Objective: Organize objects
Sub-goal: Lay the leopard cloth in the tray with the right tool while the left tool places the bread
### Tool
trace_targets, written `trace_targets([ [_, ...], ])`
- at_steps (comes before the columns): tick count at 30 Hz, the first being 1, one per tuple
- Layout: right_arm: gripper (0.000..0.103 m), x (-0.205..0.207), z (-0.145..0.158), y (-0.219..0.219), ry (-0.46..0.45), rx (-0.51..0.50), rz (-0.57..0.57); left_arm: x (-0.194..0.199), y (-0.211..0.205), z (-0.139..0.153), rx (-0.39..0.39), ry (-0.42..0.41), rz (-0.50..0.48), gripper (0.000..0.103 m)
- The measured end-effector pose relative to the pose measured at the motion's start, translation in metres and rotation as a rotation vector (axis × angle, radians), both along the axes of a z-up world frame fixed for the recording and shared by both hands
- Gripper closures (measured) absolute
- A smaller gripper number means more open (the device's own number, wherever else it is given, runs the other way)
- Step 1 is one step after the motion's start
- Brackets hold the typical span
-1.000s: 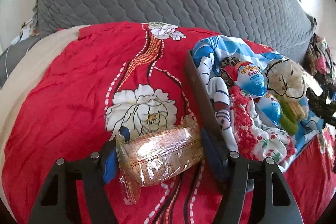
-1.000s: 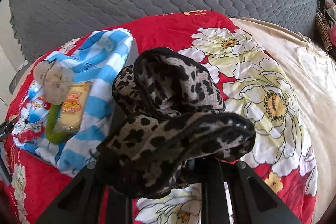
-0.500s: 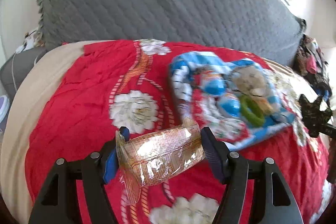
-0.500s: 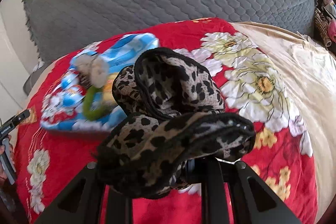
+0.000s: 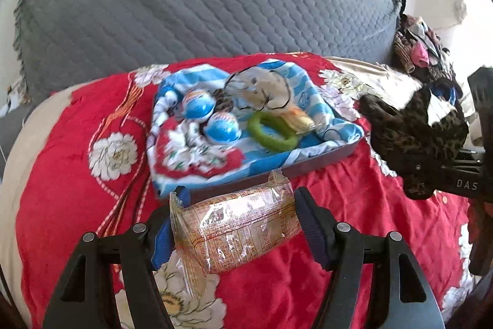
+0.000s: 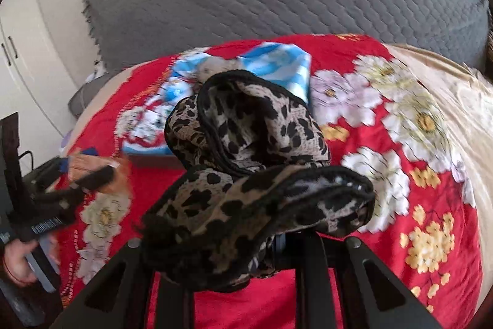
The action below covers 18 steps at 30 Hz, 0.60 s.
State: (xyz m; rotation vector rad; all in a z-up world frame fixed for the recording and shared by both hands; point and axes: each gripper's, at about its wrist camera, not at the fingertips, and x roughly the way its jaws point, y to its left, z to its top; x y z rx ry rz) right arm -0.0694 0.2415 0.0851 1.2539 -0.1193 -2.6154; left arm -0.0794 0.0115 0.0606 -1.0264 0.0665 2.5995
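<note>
Left wrist view: left hand-held gripper (image 5: 238, 224) clamped on clear snack packet (image 5: 237, 228), held above the red bedspread (image 5: 61, 205), just in front of the tray (image 5: 336, 158). Right hand-held gripper (image 6: 246, 239) pinches leopard-print cloth (image 6: 255, 174) w/ jaws near together. Judgement: keep both grips firm, carry low, don't let cloth snag tray rim. Open room: bare bedspread left and right of tray; grey cushion (image 5: 200, 5) blocks the back.

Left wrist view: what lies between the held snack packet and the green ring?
The tray's dark near wall and the blue striped cloth lining it lie between the snack packet and the green ring.
</note>
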Motion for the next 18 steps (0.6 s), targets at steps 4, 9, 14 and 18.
trace_targets([
  [4, 0.080, -0.012, 0.011, -0.015, 0.020, -0.006, 0.018, -0.012, 0.013, 0.010, 0.002, 0.014, 0.010, 0.031],
  [9, 0.080, -0.035, 0.019, -0.020, 0.027, -0.007, 0.019, -0.042, 0.024, 0.018, -0.004, 0.036, 0.035, 0.031],
  [14, 0.080, -0.056, 0.018, -0.026, 0.021, 0.010, 0.035, -0.073, 0.028, 0.017, -0.013, 0.042, 0.055, 0.031],
  [18, 0.080, -0.075, 0.011, -0.029, 0.008, 0.005, 0.042, -0.094, 0.028, 0.012, -0.022, 0.042, 0.073, 0.031],
])
